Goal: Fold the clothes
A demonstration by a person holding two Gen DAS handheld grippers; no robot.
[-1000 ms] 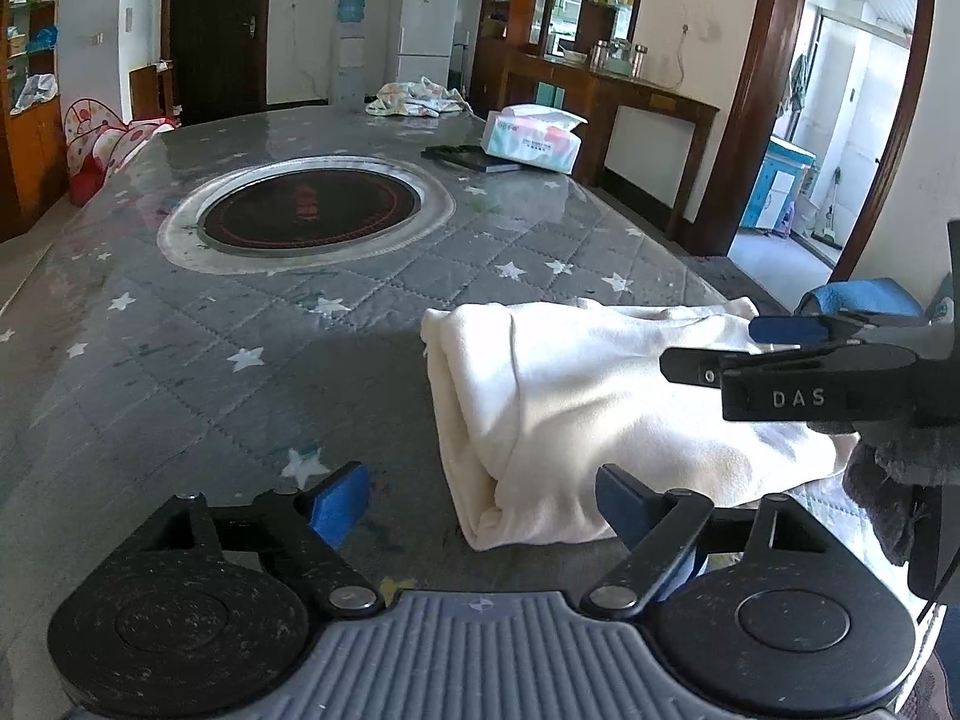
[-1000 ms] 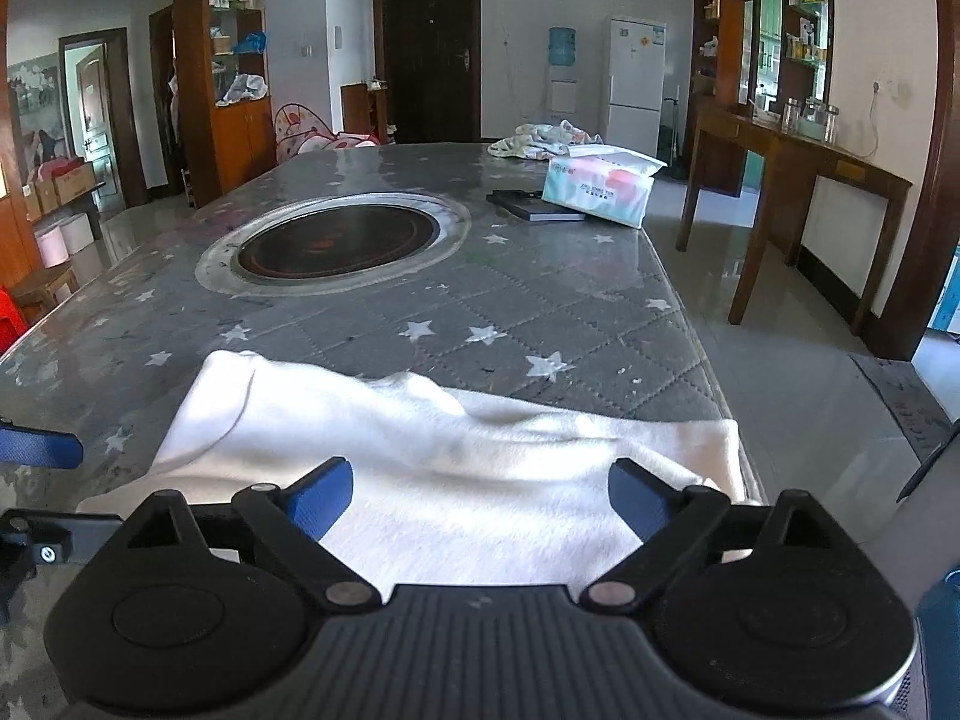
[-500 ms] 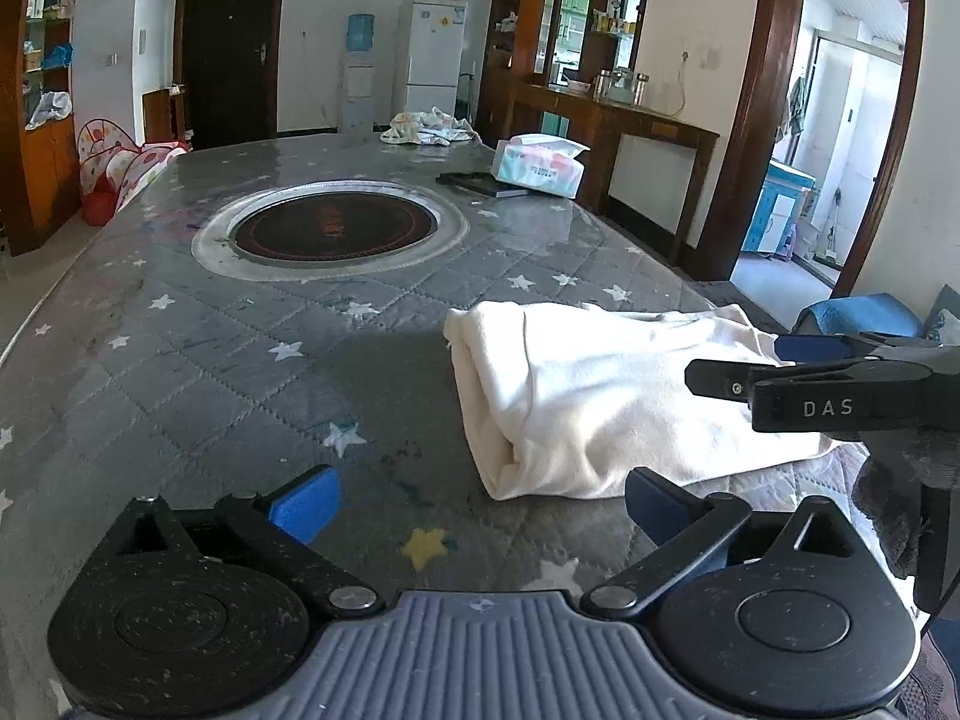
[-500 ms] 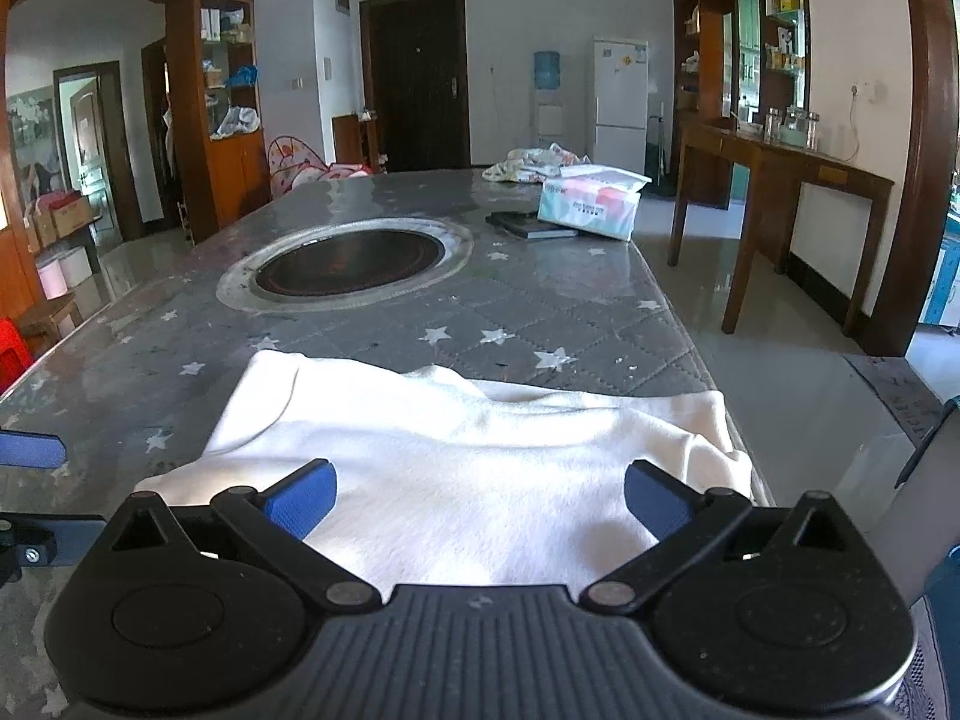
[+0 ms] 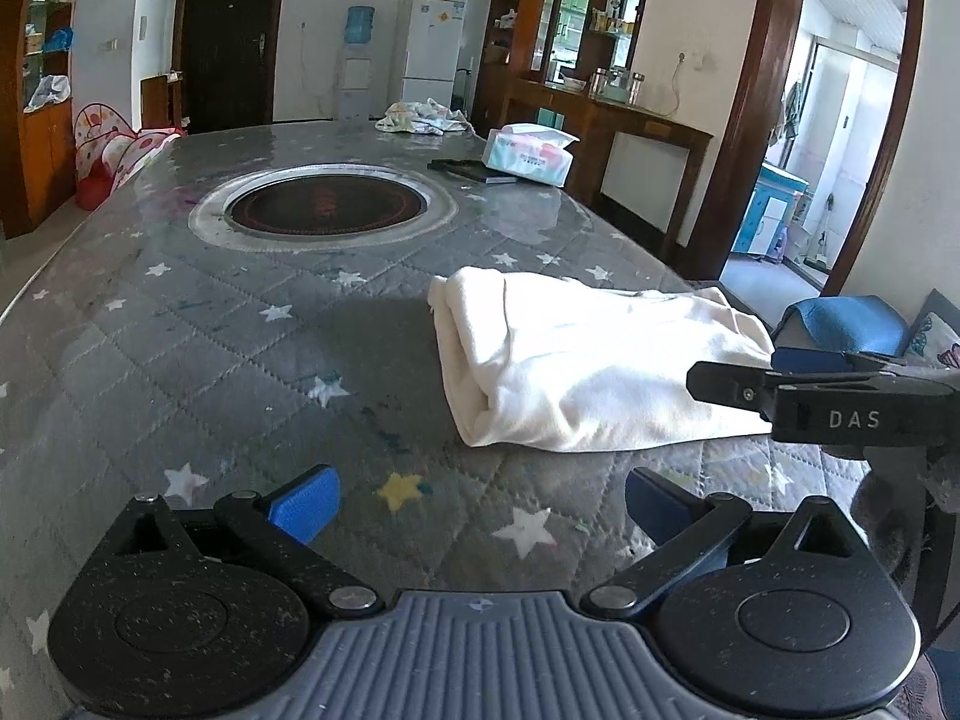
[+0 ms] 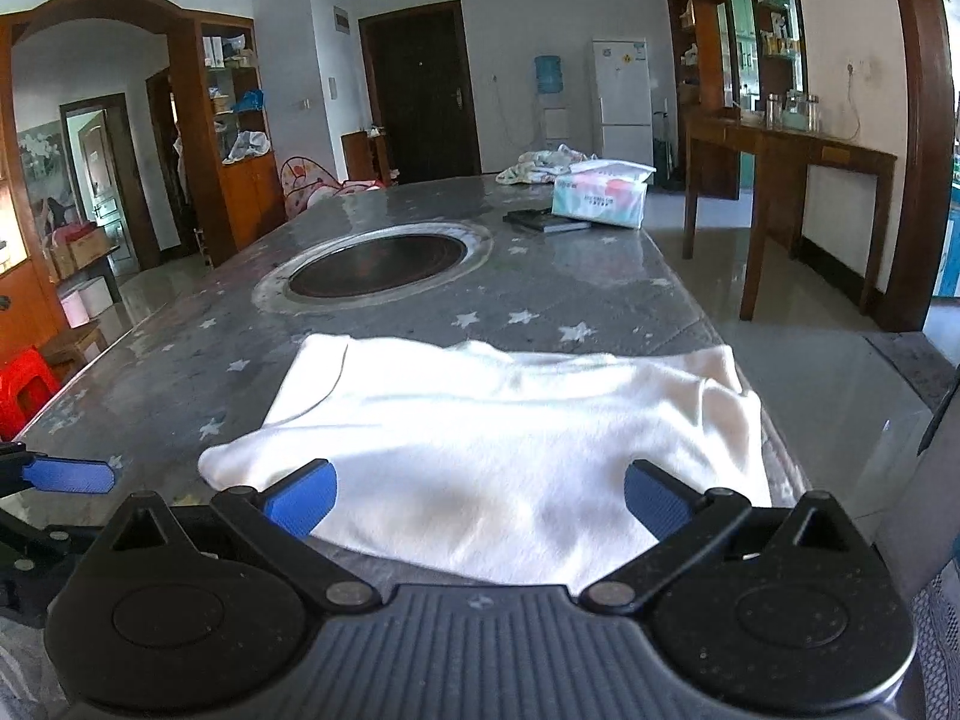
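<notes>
A cream-white garment [image 5: 576, 360] lies folded into a flat bundle on the grey star-patterned table [image 5: 240, 324], near its right edge. In the right wrist view the same garment [image 6: 498, 432] spreads just beyond my fingers. My left gripper [image 5: 477, 507] is open over bare table, short of the garment's near-left corner, holding nothing. My right gripper [image 6: 477, 501] is open above the garment's near edge, nothing between its blue pads [image 6: 300, 495]. The right gripper [image 5: 840, 402] also shows side-on at the right of the left wrist view.
A round black cooktop [image 5: 327, 207] is set into the table's middle. Farther back lie a tissue pack [image 5: 528, 153], a dark flat book [image 5: 471, 171] and a crumpled cloth [image 5: 423, 117]. A wooden side table [image 6: 798, 180] stands to the right; the table's right edge drops off beside the garment.
Both grippers have drawn back toward me and risen a little; the garment now lies farther ahead of the left gripper. The garment itself has stayed put.
</notes>
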